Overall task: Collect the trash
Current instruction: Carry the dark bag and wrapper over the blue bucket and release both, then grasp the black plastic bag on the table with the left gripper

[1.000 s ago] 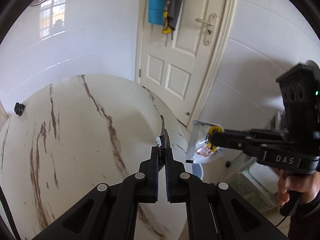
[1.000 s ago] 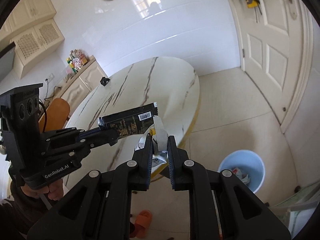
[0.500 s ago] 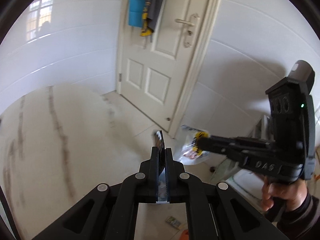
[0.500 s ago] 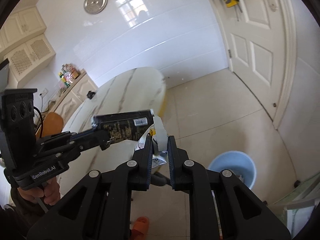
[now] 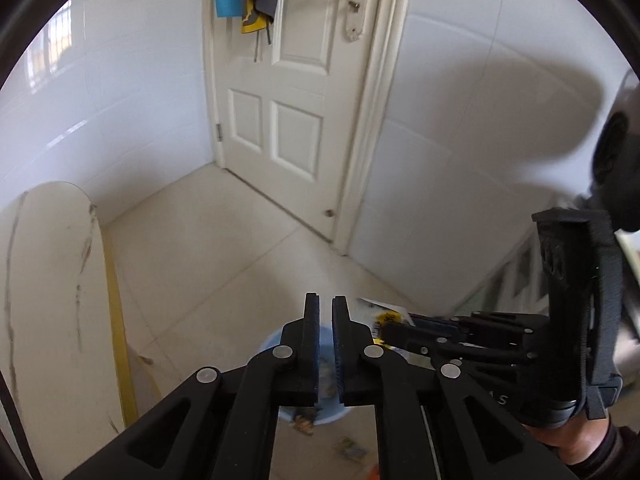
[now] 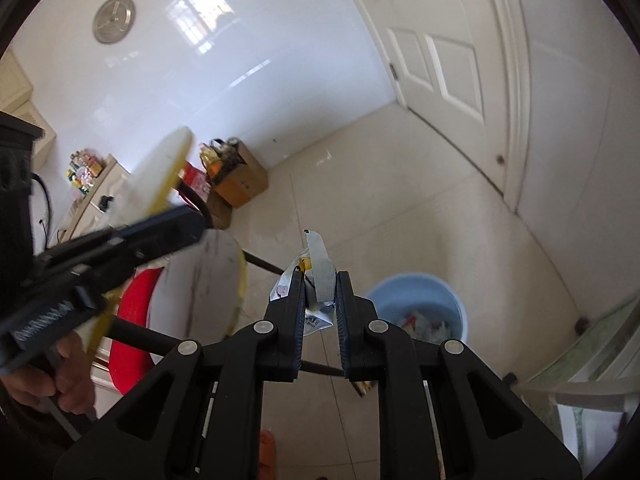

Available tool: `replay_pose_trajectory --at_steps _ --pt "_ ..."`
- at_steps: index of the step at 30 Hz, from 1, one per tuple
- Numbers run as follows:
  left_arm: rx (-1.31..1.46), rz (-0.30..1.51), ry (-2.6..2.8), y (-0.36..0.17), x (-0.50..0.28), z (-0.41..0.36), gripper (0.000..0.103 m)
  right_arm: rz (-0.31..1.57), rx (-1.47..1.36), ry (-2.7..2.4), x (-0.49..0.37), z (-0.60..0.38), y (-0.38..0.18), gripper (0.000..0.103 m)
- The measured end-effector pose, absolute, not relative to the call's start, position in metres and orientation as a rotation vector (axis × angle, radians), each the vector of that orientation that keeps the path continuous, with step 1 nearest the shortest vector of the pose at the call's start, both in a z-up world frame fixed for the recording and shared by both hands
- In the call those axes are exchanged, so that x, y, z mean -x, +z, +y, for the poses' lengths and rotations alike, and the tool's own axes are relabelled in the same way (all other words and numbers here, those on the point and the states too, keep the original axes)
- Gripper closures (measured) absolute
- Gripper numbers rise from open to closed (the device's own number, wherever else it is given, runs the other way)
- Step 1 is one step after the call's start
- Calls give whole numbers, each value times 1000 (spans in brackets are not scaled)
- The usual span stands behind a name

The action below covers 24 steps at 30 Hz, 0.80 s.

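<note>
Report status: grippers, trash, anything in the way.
Right gripper shut on crumpled silver-white plastic wrapper. Left gripper shut, empty. Ahead: round light-blue plastic bucket, nothing blocking.

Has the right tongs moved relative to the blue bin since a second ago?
Yes. The right tongs, shut on a crumpled wrapper, have swung away from the marble table toward the blue bin, which now sits closer and larger beside them.
</note>
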<state>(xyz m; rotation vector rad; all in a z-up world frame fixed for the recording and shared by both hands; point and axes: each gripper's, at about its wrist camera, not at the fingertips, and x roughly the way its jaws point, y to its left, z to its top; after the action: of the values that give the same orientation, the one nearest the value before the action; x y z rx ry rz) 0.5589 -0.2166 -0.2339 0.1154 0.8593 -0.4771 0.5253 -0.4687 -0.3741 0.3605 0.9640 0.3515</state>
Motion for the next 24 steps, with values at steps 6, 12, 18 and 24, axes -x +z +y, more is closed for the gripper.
replay_pose_trajectory --at_steps 6,12,18,24 --pt "-145 879 -435 -242 -567 -228 52 1031 -356 299 -539 -477 -416 84" --pt "-101 855 -425 -218 -546 -227 33 1040 -383 265 -537 -482 -414 67" --pt "-92 769 -436 -176 -500 -181 19 950 -315 219 -509 -463 -354 34" --pt "-109 658 -373 -134 -457 -104 5 813 -247 220 -473 -418 -283 19"
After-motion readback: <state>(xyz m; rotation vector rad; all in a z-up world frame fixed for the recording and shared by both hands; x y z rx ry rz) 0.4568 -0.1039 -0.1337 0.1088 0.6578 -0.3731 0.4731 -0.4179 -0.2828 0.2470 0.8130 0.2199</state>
